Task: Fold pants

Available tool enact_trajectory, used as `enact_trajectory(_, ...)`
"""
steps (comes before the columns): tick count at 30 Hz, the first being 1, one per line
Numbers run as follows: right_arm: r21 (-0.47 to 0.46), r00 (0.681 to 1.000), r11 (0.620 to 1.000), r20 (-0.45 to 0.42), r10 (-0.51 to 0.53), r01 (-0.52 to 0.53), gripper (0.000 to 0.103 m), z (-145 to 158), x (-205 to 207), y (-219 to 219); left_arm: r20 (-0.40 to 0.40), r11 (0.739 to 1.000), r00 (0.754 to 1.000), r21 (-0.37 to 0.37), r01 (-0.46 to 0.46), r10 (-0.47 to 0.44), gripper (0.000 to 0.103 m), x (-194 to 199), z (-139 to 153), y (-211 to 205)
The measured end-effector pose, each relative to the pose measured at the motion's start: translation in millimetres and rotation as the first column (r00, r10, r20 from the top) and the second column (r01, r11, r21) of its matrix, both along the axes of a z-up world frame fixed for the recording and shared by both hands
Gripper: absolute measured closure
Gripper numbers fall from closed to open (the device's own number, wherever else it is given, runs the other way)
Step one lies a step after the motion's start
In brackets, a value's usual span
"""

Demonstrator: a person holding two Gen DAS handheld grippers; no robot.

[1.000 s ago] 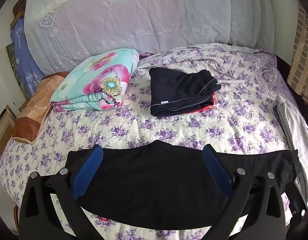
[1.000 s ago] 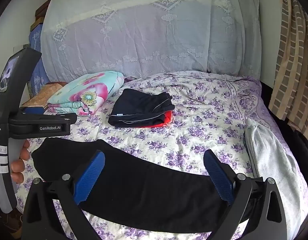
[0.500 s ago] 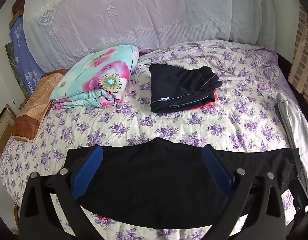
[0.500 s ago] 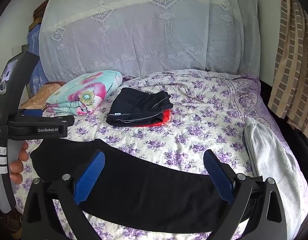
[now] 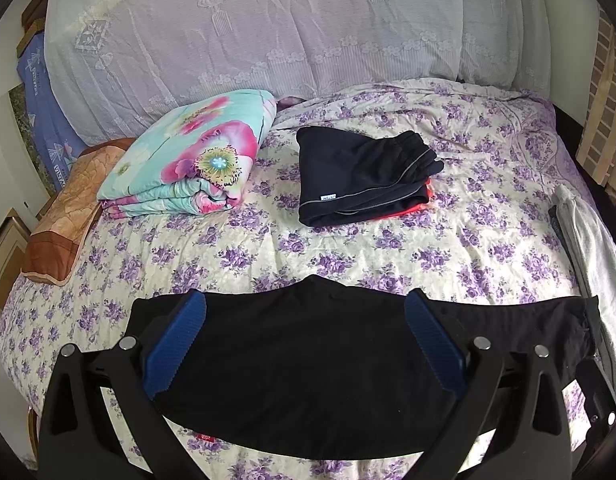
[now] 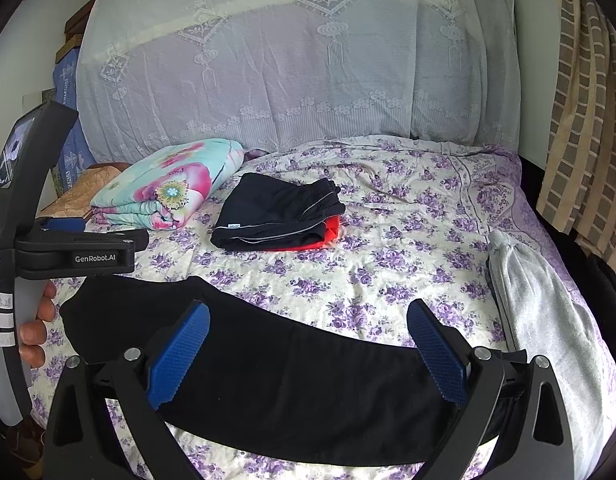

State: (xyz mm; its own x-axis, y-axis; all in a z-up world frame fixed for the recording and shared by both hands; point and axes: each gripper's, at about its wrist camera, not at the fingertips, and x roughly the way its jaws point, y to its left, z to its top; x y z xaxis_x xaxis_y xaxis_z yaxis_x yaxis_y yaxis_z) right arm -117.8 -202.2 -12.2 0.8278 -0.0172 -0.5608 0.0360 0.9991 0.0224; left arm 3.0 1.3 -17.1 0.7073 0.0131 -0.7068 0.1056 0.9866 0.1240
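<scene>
Black pants lie flat as a long band across the near edge of the bed; they also show in the right wrist view. My left gripper hovers over their left part, blue pads wide apart and empty. My right gripper hovers over their right part, also open and empty. The left gripper's body shows at the left of the right wrist view, held by a hand.
A folded stack of black and red clothes lies mid-bed. A folded floral quilt and brown pillow lie at the left. Grey clothing lies along the right edge. A lace-covered headboard stands behind the flowered bedspread.
Both grippers have lifted or tilted slightly, so the bed sits a little lower in view. The pants have not moved. Both stay open.
</scene>
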Motion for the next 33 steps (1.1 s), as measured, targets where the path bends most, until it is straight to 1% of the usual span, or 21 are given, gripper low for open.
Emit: enact_trajectory(33, 0.016, 1.0, 1.0, -0.016, -0.004, 0.004, 0.004, -2.9, 3.5, -6.6, -0.011, 1.0, 1.0, 0.004, 0.012, -0.012, 0.006, 3.0, -4.7, -6.5)
